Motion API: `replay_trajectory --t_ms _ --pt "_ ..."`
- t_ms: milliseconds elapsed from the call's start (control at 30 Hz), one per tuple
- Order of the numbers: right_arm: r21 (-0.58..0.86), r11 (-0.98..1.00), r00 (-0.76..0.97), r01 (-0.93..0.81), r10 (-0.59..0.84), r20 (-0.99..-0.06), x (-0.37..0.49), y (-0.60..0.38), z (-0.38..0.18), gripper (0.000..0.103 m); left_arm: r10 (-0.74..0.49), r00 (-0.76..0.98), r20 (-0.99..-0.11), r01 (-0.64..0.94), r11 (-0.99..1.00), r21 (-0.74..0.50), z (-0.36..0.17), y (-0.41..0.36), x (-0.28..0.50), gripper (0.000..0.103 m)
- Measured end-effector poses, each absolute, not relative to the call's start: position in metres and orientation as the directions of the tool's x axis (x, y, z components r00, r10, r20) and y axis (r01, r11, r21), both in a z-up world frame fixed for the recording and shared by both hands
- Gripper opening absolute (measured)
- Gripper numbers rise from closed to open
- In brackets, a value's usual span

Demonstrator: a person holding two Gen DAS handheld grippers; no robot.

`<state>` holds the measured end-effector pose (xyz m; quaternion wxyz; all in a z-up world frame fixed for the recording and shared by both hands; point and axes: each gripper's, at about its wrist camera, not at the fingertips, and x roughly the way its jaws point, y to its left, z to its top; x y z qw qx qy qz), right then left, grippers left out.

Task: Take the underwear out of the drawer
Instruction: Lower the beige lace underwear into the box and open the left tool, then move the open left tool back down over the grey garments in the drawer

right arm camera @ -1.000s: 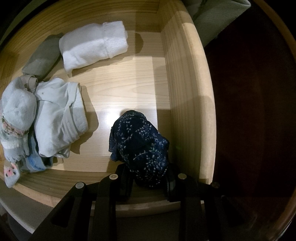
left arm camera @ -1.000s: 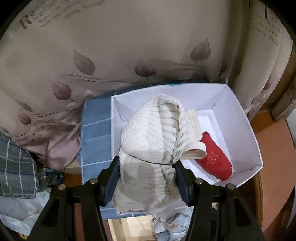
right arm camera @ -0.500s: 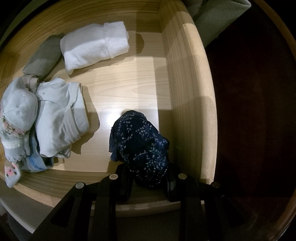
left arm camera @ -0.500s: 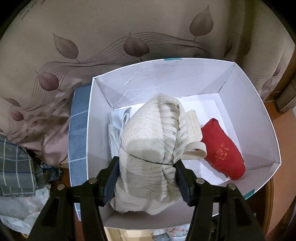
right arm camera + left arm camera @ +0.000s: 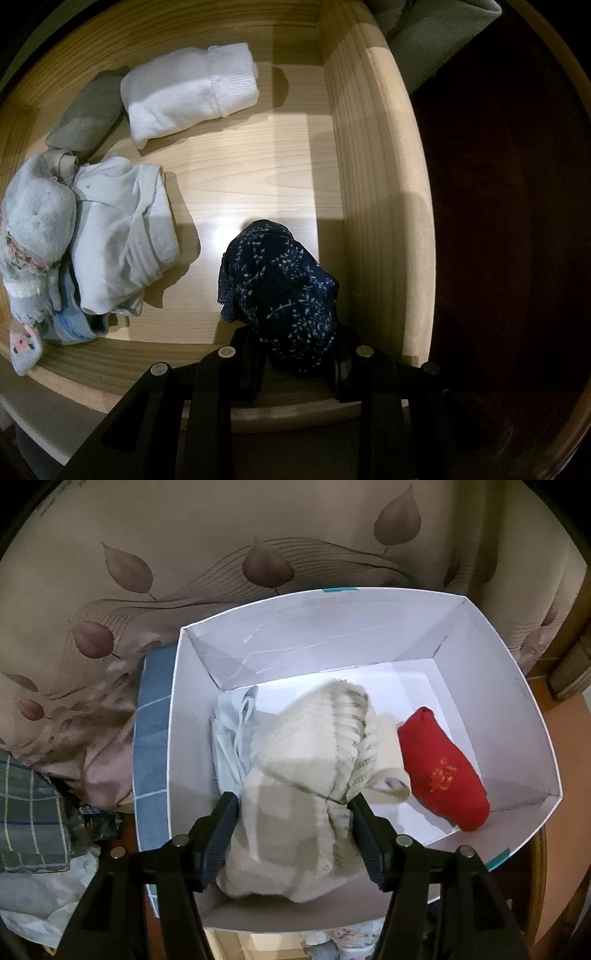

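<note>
A cream knitted underwear [image 5: 314,746] rests inside a white box [image 5: 173,738], between a pale blue garment [image 5: 232,738] and a red rolled piece [image 5: 443,775]. My left gripper [image 5: 295,812] straddles the cream piece; its jaws are opening, though both pads still touch the fabric. In the right wrist view, my right gripper [image 5: 295,350] is shut on a dark blue patterned underwear [image 5: 280,280], which hangs over the front right corner of the wooden drawer [image 5: 376,184].
The drawer holds a white folded piece [image 5: 188,96], a grey roll [image 5: 88,110] and a pale blue heap [image 5: 122,232] at the left. Behind the box hangs a leaf-print curtain [image 5: 258,535]. Checked cloth [image 5: 29,812] lies at the box's left.
My left gripper has come down into the white box with the cream underwear, which now rests on the bottom, and its jaws stand slightly wider. The right gripper and the drawer look the same.
</note>
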<state>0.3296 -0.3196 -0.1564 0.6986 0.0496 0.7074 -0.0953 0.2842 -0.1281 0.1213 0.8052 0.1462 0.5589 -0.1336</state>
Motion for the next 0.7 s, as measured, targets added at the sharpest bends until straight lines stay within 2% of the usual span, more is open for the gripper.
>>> replay_trajectory --t_ms 700 --pt "-0.075 0.976 -0.023 0.203 -0.072 -0.997 0.330 -0.318 -0.155 0.026 -0.142 0.351 -0.926 0.379 0.925 0.002 0.159 -0.098 0.256 0.063"
